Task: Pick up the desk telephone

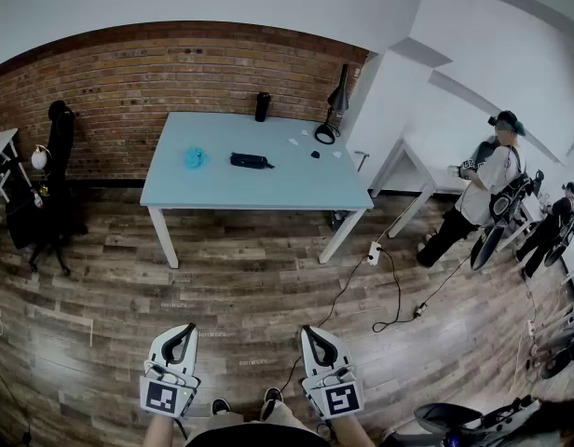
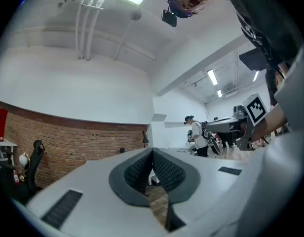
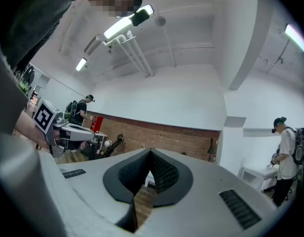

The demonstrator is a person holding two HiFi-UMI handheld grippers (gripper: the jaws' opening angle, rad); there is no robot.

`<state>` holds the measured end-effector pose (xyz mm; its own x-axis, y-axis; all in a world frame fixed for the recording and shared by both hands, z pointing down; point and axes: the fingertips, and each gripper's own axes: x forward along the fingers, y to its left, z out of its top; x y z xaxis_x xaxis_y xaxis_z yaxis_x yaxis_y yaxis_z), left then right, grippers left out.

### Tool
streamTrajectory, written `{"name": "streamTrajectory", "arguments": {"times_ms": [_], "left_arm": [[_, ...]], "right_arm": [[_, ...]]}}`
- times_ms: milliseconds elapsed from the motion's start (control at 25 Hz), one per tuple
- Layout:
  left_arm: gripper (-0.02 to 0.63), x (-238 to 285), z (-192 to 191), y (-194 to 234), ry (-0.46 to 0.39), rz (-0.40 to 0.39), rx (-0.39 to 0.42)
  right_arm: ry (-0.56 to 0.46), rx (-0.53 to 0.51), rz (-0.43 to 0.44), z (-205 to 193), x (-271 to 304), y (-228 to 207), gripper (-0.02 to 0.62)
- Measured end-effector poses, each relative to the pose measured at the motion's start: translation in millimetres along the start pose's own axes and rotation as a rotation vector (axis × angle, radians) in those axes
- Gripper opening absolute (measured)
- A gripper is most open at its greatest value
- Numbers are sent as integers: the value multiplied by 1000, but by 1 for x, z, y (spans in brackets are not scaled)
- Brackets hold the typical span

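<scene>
The desk telephone [image 1: 252,161], a flat black unit, lies near the middle of the pale blue table [image 1: 268,189] far ahead of me, across a stretch of wooden floor. My left gripper [image 1: 185,328] and right gripper [image 1: 310,331] are held low and close to my body, well short of the table. Both are shut with nothing between the jaws. In the left gripper view the left gripper [image 2: 152,152] has its pads pressed together, pointing level at the brick wall. The right gripper [image 3: 151,152] looks the same in the right gripper view.
On the table also stand a blue object [image 1: 195,157], a black cylinder [image 1: 262,106] and a desk lamp [image 1: 335,108]. A black chair [image 1: 50,189] stands at left. A power strip [image 1: 373,252] with cables lies on the floor. A person [image 1: 483,194] stands at right by a white desk [image 1: 427,170].
</scene>
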<state>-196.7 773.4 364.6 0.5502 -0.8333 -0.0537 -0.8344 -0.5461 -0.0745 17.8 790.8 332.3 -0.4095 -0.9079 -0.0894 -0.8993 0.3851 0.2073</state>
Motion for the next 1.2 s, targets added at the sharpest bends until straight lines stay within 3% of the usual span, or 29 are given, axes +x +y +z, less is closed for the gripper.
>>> {"name": "streamTrajectory", "arguments": {"times_ms": [280,600,760,920,1200], "left_arm": [[17,-4,-7,6,13,-11,-10],[17,-1,-24,17,126,-27,-27],[17,17,-27,15,118,-44,-34],[17,40,-40,14,138,-26,-28],[17,112,-40,14,157,-3,-10]], "right_arm": [[-14,36,51,1,6,14,14],[92,16,64,-17,27,38,14],[126,11,106,-33,42,44,14],[148,46,147,-54,64,38,14],[157,95,197,-76,117,-9,14]]}}
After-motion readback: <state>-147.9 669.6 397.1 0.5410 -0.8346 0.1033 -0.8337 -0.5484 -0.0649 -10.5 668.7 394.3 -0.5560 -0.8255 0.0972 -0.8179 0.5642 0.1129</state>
